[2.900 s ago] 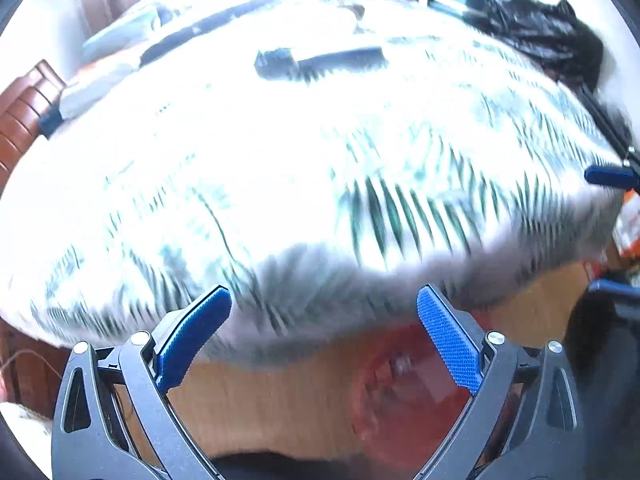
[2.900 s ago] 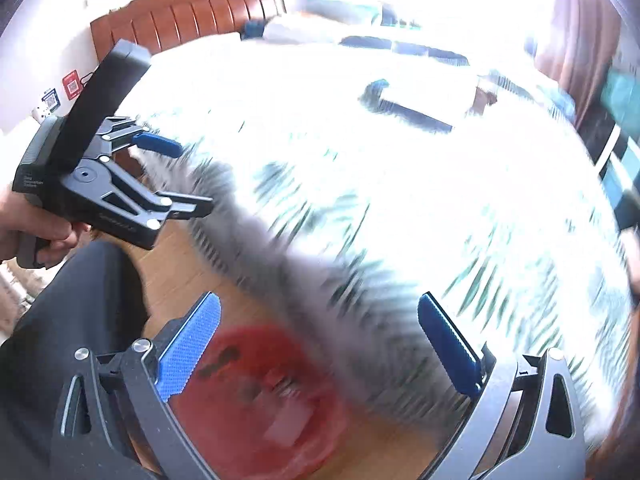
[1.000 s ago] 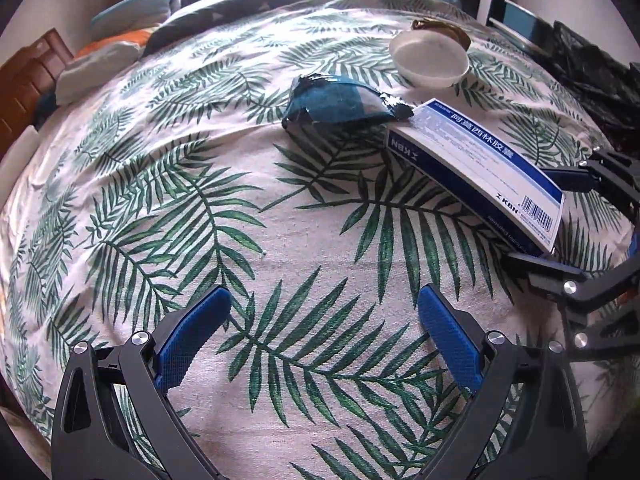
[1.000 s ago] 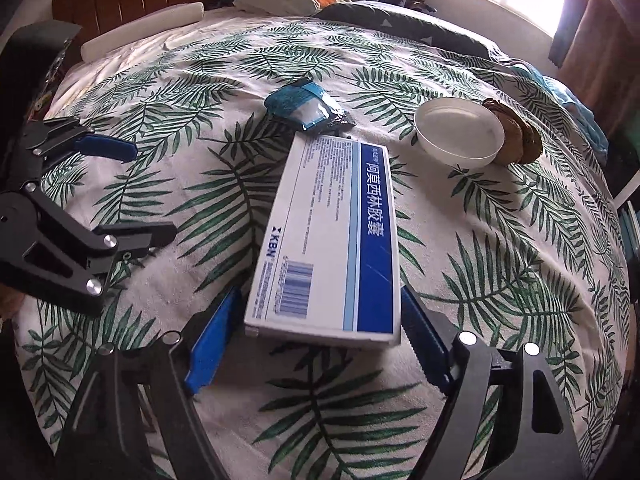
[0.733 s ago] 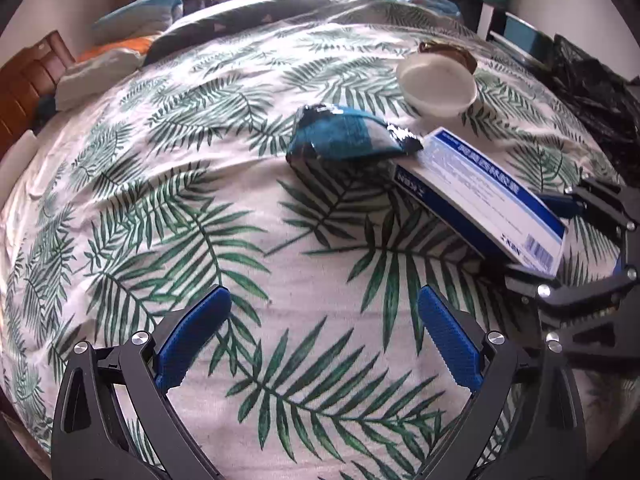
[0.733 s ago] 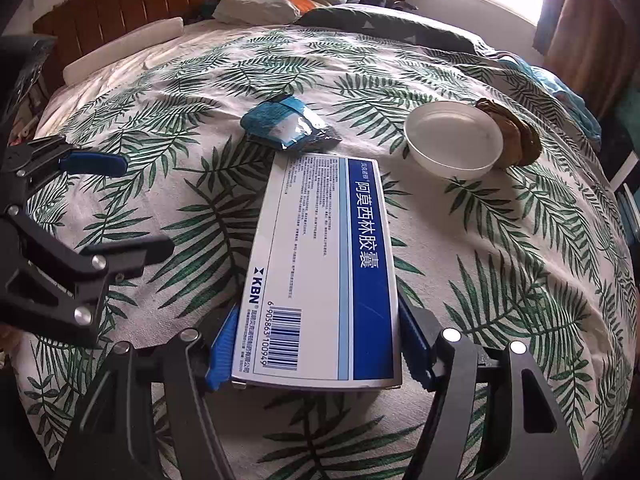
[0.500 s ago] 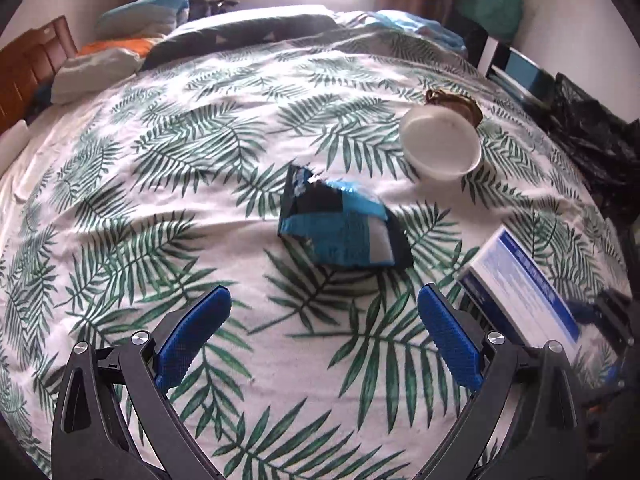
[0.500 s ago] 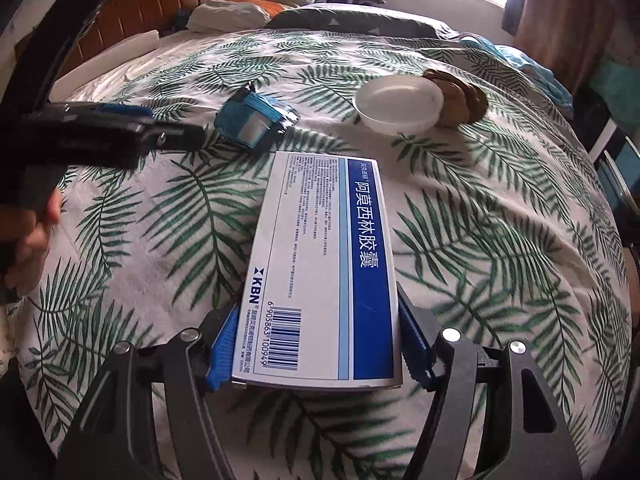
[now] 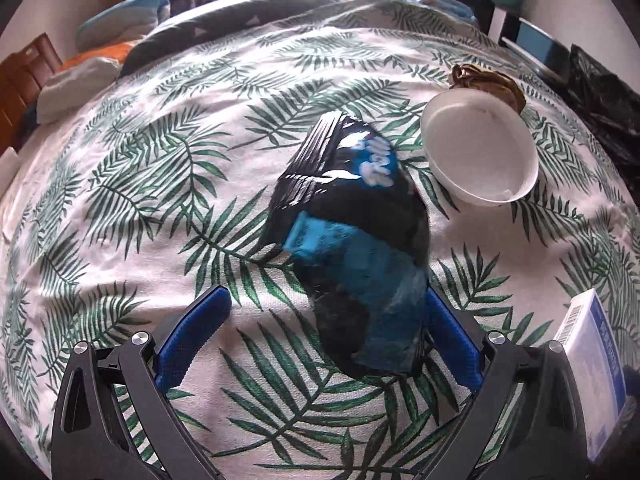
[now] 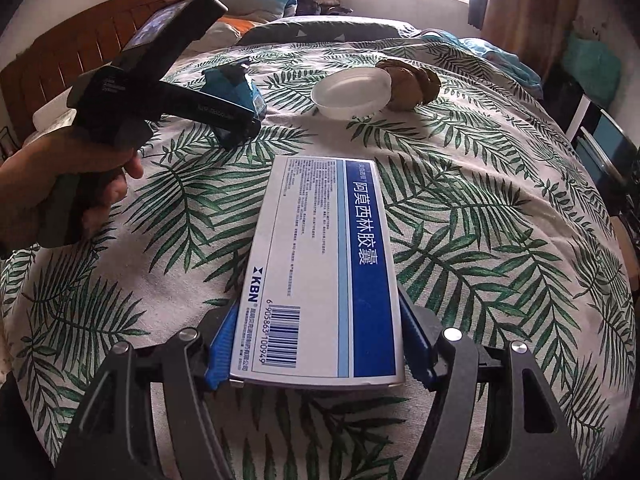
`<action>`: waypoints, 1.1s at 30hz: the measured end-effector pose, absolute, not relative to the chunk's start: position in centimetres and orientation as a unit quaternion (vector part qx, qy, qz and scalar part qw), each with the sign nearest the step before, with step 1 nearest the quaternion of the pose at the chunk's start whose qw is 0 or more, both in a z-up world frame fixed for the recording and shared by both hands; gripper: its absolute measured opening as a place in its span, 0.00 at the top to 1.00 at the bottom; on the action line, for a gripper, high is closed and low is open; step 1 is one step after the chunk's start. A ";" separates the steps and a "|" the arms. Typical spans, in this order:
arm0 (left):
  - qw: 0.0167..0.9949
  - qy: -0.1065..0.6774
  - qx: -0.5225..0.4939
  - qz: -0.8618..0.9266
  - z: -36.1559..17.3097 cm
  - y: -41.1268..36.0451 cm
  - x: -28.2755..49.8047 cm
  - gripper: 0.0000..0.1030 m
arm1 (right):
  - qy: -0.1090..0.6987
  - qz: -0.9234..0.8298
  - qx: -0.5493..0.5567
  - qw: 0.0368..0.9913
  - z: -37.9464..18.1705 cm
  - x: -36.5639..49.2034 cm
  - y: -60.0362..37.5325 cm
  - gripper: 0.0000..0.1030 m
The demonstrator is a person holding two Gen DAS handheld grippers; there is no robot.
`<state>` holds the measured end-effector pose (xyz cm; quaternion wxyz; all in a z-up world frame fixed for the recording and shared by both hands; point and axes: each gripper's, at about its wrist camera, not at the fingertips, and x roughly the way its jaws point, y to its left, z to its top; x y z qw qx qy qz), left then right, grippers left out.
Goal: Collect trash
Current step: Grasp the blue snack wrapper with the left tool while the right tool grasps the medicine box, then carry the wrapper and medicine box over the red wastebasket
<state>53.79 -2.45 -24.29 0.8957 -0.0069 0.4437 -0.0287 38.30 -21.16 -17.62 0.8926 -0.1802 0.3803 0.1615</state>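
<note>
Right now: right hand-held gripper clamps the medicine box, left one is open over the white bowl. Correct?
Not quite. The left wrist view shows the left hand-held gripper open around the blue snack bag, not the white bowl, which sits beyond it. The right hand-held gripper does clamp the medicine box.

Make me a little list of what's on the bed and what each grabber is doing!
surface: bed with palm-leaf bedspread
left gripper: open, fingers on either side of the blue and black snack bag, not yet closed
right gripper: shut on the blue and white medicine box
white bowl: on the bedspread, right of the bag
crumpled brown paper: just behind the bowl
pillows: at the far end
</note>
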 end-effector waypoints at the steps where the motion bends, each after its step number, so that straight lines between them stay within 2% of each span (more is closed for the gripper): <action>1: 0.896 0.443 -0.012 -0.032 -24.3 -2.4 53.8 0.08 | 0.379 0.160 -0.181 0.893 -17.7 38.3 -21.2 0.34; 6: 0.897 0.438 -0.024 -0.054 -24.1 -2.7 53.6 0.28 | 0.377 0.159 -0.182 0.894 -17.7 38.3 -21.1 0.33; 7: 0.898 0.436 -0.022 -0.058 -24.1 -2.9 53.4 0.29 | 0.378 0.160 -0.181 0.894 -17.6 38.3 -21.1 0.32; 10: 0.899 0.432 -0.020 -0.069 -23.9 -3.3 52.8 0.36 | 0.382 0.158 -0.183 0.892 -17.6 38.5 -21.0 0.23; 12: 0.900 0.429 -0.015 -0.074 -23.6 -3.6 52.3 0.44 | 0.388 0.154 -0.184 0.890 -17.5 38.7 -20.9 0.12; 13: 0.900 0.429 -0.011 -0.076 -23.5 -3.7 52.1 0.45 | 0.390 0.151 -0.185 0.889 -17.4 38.8 -20.9 0.11; 16: 0.899 0.429 -0.006 -0.084 -23.2 -4.1 51.2 0.63 | 0.387 0.146 -0.190 0.890 -17.1 38.8 -20.7 0.10; 17: 0.899 0.430 -0.006 -0.085 -23.1 -4.1 50.9 0.76 | 0.386 0.144 -0.193 0.891 -17.1 38.8 -20.6 0.08; 19: 0.899 0.430 -0.004 -0.089 -22.9 -4.3 50.1 0.80 | 0.382 0.141 -0.202 0.891 -16.9 39.0 -20.2 0.05; 20: 0.897 0.431 -0.001 -0.094 -22.8 -4.4 49.6 0.86 | 0.382 0.138 -0.207 0.890 -16.9 39.2 -19.9 0.05; 24: 0.897 0.429 -0.004 -0.104 -22.6 -4.3 47.6 0.86 | 0.388 0.132 -0.199 0.890 -16.7 40.8 -19.4 0.07; 25: 0.897 0.429 -0.006 -0.108 -22.6 -4.3 47.1 0.87 | 0.394 0.135 -0.194 0.888 -16.8 41.1 -19.4 0.12; 26: 0.897 0.428 -0.006 -0.111 -22.5 -4.2 46.5 0.87 | 0.401 0.133 -0.192 0.886 -16.9 41.4 -19.4 0.31; 27: 0.897 0.427 -0.008 -0.114 -22.4 -4.1 46.0 0.87 | 0.406 0.134 -0.185 0.885 -16.9 41.7 -19.4 0.36; 33: 0.894 0.428 -0.028 -0.134 -21.7 -3.6 42.4 0.87 | 0.402 0.145 -0.160 0.890 -16.2 40.4 -19.6 0.36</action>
